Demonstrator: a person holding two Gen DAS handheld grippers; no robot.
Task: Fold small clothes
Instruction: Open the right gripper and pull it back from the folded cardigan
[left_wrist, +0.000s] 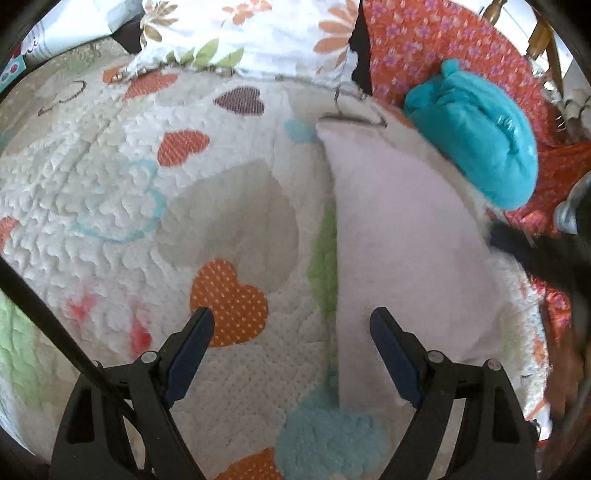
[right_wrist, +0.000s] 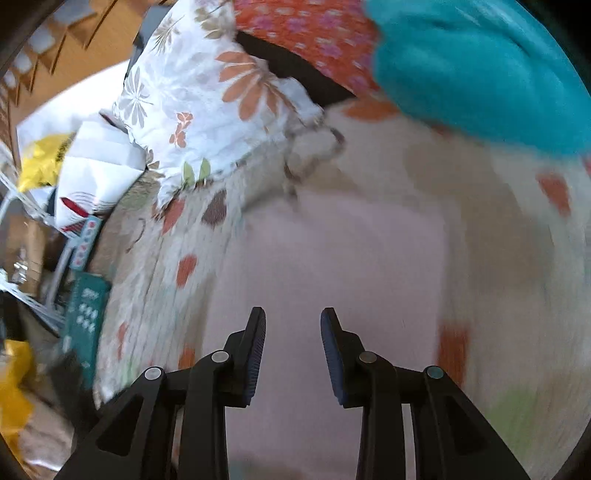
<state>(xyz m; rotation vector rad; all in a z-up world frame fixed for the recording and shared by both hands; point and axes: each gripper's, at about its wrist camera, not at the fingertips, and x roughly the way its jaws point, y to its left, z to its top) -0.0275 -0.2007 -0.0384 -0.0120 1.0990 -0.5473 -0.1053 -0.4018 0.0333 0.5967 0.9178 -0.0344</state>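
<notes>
Left gripper (left_wrist: 291, 325) was spread wide w/ nothing in it, hanging over the quilt (left_wrist: 110, 177), its right finger just over the long edge of the pale pink garment (left_wrist: 399, 229). Prob lined up there bc that edge is the one you'd grab for a fold.

Right gripper (right_wrist: 293, 325) was also parted, narrower gap, empty, right above the middle of that same pink piece (right_wrist: 332, 258). Pic's blurry so can't tell if it touched the fabric.

The pink thing lay flat on the quilt as a long strip, looked partly folded imo. Teal bundle (left_wrist: 476, 140) sat just beyond it, near the orange floral cloth (left_wrist: 424, 48), out of the way. White floral pillow (right_wrist: 207, 99) further back.
</notes>
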